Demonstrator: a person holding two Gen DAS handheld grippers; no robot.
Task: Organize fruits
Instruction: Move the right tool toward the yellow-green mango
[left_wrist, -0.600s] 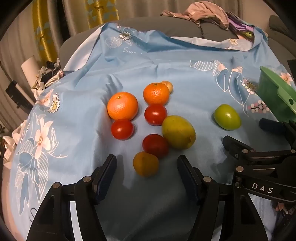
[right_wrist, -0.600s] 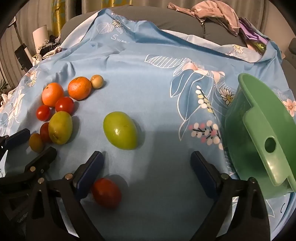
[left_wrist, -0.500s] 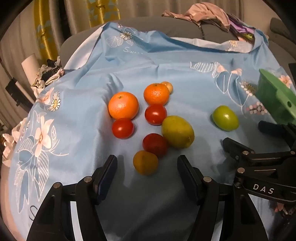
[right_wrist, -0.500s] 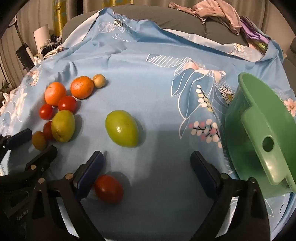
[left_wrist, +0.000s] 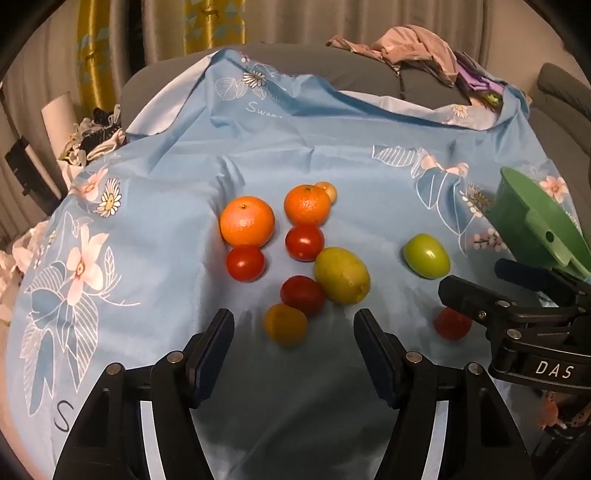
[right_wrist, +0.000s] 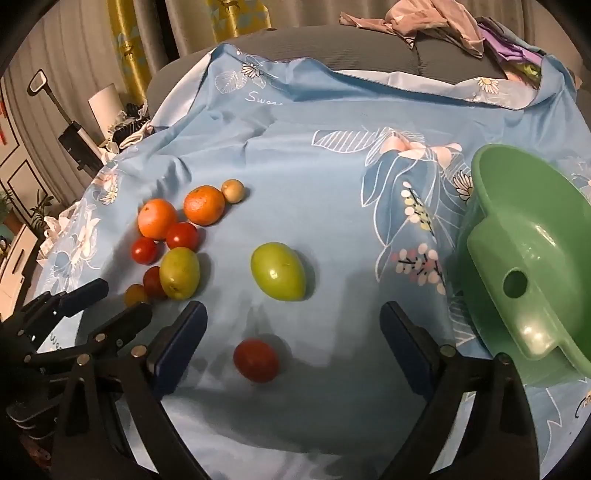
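Observation:
Several fruits lie on a blue flowered cloth (left_wrist: 177, 173). Two oranges (left_wrist: 247, 220) sit at the back of a cluster with red tomatoes (left_wrist: 304, 242), a yellow-green fruit (left_wrist: 341, 275) and a small orange fruit (left_wrist: 285, 324). A green fruit (right_wrist: 278, 271) lies apart, and a lone red tomato (right_wrist: 256, 360) lies nearer. My left gripper (left_wrist: 293, 345) is open, with the small orange fruit just ahead of its tips. My right gripper (right_wrist: 293, 341) is open, the lone tomato lying between its fingers untouched. A green bowl (right_wrist: 491, 206) stands at the right.
A grey sofa back (right_wrist: 369, 48) with heaped clothes (right_wrist: 436, 18) rises behind the cloth. Curtains (left_wrist: 207, 22) and clutter (left_wrist: 92, 136) stand at the left. In the left wrist view my right gripper (left_wrist: 517, 306) reaches in at the right edge.
Both views have pulled back a little from the fruit. The lone red tomato now lies between the right gripper's fingers instead of by its left finger, and shows in the left wrist view.

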